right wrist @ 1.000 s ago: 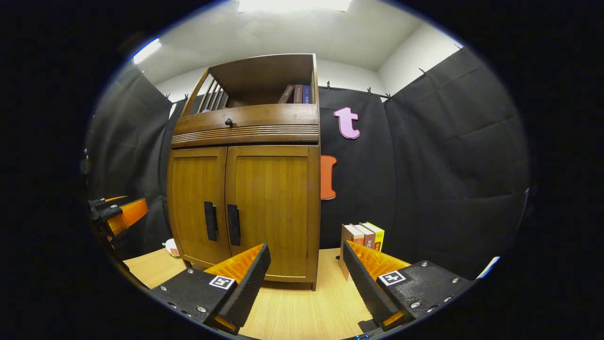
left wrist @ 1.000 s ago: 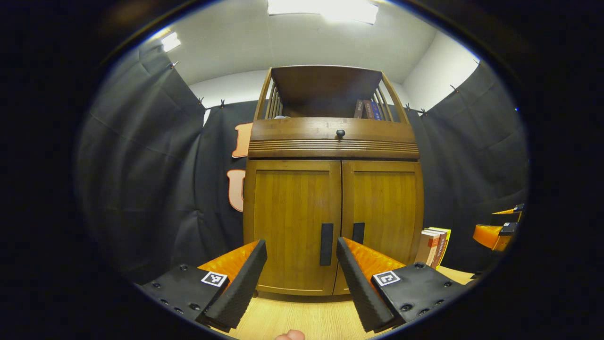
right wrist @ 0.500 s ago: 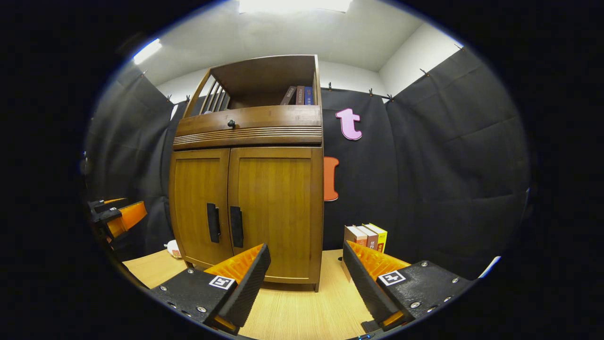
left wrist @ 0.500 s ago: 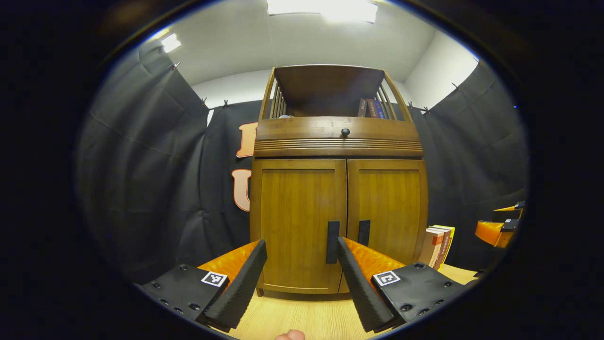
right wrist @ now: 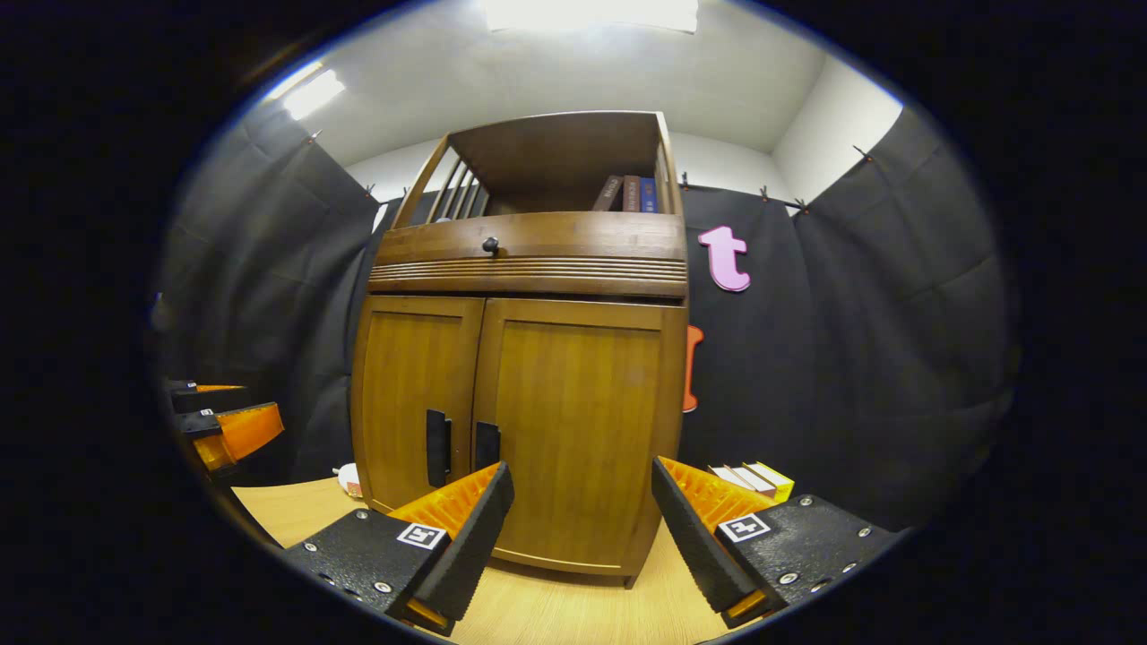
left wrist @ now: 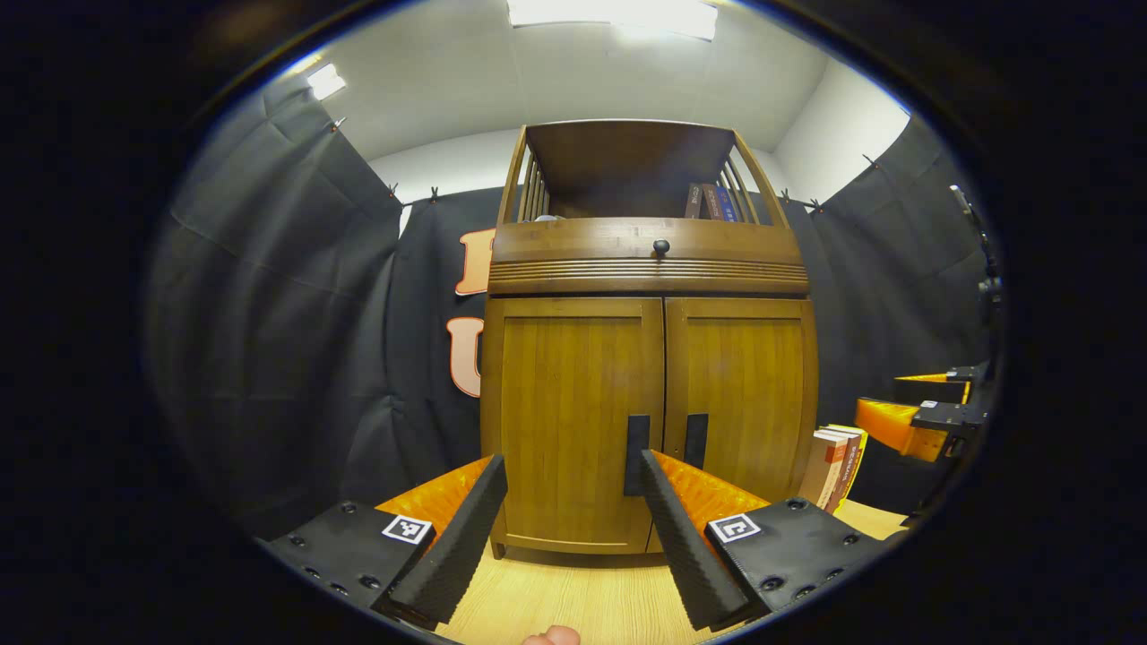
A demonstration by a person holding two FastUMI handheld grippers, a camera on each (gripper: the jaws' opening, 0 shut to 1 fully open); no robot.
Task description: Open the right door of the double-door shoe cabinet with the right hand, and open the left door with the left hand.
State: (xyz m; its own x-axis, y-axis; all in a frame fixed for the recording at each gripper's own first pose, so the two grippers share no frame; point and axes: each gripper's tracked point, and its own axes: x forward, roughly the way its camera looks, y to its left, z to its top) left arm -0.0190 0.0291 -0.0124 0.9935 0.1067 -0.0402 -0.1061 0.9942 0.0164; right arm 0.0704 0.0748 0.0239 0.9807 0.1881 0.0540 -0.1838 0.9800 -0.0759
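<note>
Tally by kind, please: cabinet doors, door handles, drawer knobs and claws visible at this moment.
Cabinet doors: 2, left door, right door
Door handles: 2, left handle, right handle
Drawer knobs: 1, knob
Claws: 2, left claw, right claw
Total: 7

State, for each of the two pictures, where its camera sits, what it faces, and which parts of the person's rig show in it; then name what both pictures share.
Left gripper view: rides the left tool, low over the table, facing the cabinet's left door; its open fingers show below, the right tool far right.
Right gripper view: rides the right tool, facing the right door from the right; open fingers below, the left tool far left.
Shared: the shut cabinet, both black handles, books beside it.
</note>
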